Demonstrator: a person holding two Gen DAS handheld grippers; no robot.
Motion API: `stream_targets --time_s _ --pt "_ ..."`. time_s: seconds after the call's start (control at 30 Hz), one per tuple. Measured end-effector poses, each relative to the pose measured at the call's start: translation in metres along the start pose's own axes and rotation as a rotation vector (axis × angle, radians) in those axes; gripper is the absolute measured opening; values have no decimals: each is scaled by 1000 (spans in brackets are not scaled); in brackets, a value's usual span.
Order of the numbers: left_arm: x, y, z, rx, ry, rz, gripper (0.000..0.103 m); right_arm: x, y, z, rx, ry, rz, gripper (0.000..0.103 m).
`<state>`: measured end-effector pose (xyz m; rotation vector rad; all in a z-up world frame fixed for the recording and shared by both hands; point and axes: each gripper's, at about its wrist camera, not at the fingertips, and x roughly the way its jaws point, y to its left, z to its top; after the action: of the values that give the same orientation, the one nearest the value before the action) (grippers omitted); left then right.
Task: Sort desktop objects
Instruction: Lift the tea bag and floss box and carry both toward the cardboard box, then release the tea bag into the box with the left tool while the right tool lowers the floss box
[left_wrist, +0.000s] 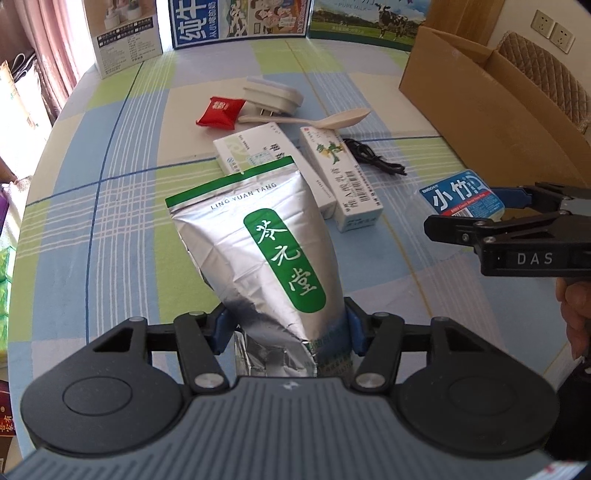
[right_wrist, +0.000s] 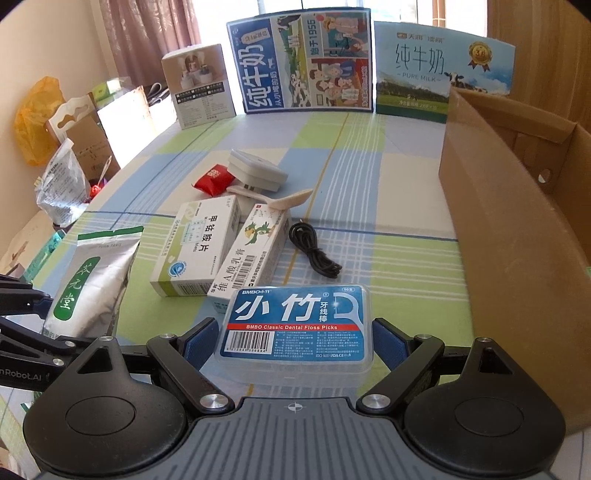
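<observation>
My left gripper (left_wrist: 286, 328) is shut on a silver foil pouch (left_wrist: 258, 251) with a green label, gripping its lower end; the pouch also shows in the right wrist view (right_wrist: 88, 284). My right gripper (right_wrist: 291, 339) is shut on a clear dental floss pick box (right_wrist: 295, 325) with a blue label; the box shows in the left wrist view (left_wrist: 461, 194) too. On the table lie two white medicine boxes (right_wrist: 199, 247) (right_wrist: 251, 254), a black cable (right_wrist: 314, 253), a beige spoon (right_wrist: 280, 201), a red packet (right_wrist: 214, 179) and a white plug adapter (right_wrist: 255, 170).
An open cardboard box (right_wrist: 509, 221) stands at the right of the checked tablecloth (right_wrist: 388, 206). Milk cartons (right_wrist: 303, 59) and a small white carton (right_wrist: 201, 85) line the far edge. Bags sit beyond the left table edge.
</observation>
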<state>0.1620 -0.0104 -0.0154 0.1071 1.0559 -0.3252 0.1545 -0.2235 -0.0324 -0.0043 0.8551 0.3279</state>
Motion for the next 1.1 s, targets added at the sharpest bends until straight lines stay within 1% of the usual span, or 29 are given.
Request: stream_targets --time_s 0.2,0.4,0.63,0.8,0.9,1.1 --pt "-25 -19 6 30 -34 -5 54 -35 -1 6 -10 -39 -11 86" --pt "-45 -48 15 66 -67 -19 54 -76 -8 16 -9 -98 -25 86" --pt "-65 -94 34 97 -111 -78 54 -125 -30 30 16 -176 -50 86" --pt "-72 -132 52 131 -132 -124 54 -158 -53 39 27 -223 -82 86" --pt "-73 -157 64 156 -140 -154 54 -174 -75 42 35 -240 -119 86" --pt "-65 -207 86 215 -144 -203 54 -191 -128 43 66 -237 -199 86"
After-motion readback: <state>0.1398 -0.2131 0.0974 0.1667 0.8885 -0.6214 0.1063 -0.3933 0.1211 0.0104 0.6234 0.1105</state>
